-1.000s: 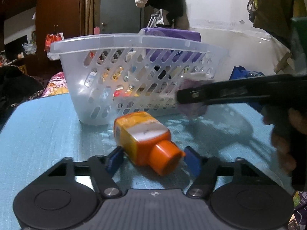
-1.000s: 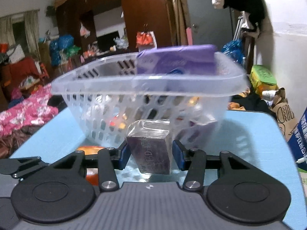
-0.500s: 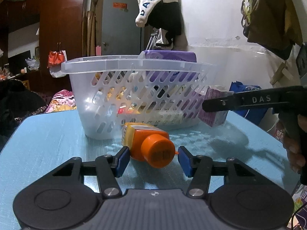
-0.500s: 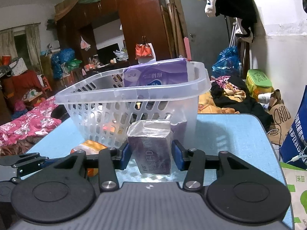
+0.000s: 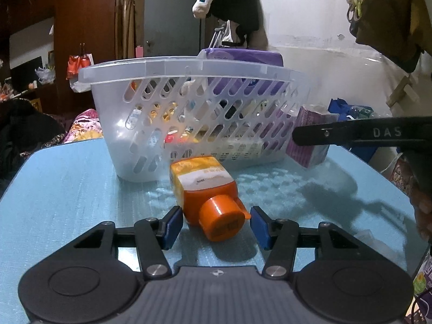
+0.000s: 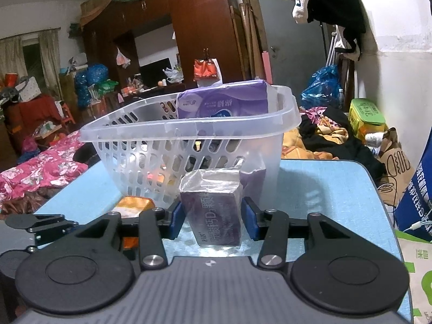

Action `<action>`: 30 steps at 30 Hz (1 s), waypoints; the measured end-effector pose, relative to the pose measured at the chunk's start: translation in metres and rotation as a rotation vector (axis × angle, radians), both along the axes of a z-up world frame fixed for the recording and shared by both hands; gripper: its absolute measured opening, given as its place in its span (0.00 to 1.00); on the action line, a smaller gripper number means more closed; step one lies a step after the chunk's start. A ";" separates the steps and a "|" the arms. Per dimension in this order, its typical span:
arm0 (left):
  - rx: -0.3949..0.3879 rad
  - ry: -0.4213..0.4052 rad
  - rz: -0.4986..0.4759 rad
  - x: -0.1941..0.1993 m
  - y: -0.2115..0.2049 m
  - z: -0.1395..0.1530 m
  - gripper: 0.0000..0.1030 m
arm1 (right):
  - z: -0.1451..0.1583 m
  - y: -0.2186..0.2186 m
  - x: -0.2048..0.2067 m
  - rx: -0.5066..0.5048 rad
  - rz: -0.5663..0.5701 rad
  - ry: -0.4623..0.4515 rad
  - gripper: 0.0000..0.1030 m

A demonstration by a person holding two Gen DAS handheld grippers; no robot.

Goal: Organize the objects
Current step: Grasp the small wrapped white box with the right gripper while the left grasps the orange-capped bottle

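An orange bottle [image 5: 206, 189] lies on its side on the blue table [image 5: 67, 178], cap toward me. My left gripper [image 5: 213, 225] is open, its blue pads either side of the cap, not touching. My right gripper [image 6: 212, 217] is shut on a purple box [image 6: 213, 210] wrapped in clear film and holds it just in front of the clear plastic basket [image 6: 189, 137]. In the left wrist view the box [image 5: 310, 145] sits at the basket's [image 5: 189, 73] right end. The bottle's end [image 6: 133, 205] shows in the right wrist view.
The basket holds a purple tissue pack [image 6: 224, 102] and several small items. The table's right edge [image 6: 378, 189] borders bags and a blue box [image 6: 415, 189] on the floor. A pink floral cloth [image 6: 40, 167] lies off to the left.
My left gripper has moved in around the bottle's cap and the bottle now points at me. My right gripper has lifted the purple box slightly and drawn back from the basket.
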State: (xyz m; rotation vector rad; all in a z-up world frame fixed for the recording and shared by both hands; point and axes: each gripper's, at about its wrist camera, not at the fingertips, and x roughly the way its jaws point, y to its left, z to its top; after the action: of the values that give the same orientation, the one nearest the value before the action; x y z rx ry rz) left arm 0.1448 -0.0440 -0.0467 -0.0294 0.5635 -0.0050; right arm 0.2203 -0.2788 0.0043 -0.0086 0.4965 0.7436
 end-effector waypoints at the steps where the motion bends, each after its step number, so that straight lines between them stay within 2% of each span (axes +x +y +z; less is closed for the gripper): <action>1: -0.001 0.003 0.005 0.001 0.000 0.000 0.58 | 0.000 0.000 0.000 0.000 0.002 -0.001 0.47; 4: 0.010 0.029 0.022 0.010 -0.003 -0.002 0.66 | 0.000 0.001 0.000 0.000 0.008 -0.001 0.48; 11: -0.025 0.043 0.062 0.021 -0.003 -0.002 0.67 | -0.003 -0.001 0.002 0.003 0.007 0.008 0.48; 14: -0.068 0.031 0.062 0.024 0.003 -0.003 0.64 | -0.004 -0.002 0.003 0.004 0.008 0.010 0.48; 25: -0.061 -0.122 0.016 -0.012 0.004 0.012 0.57 | -0.003 -0.011 -0.005 0.033 0.036 -0.008 0.47; 30: -0.039 -0.152 -0.008 -0.020 0.001 0.018 0.55 | 0.002 -0.009 -0.014 0.038 0.059 -0.024 0.47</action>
State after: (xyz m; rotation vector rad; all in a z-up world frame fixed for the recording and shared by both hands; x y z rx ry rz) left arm 0.1245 -0.0427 -0.0282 -0.0644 0.4116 -0.0253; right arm 0.2065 -0.2881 0.0061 0.0036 0.4608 0.8094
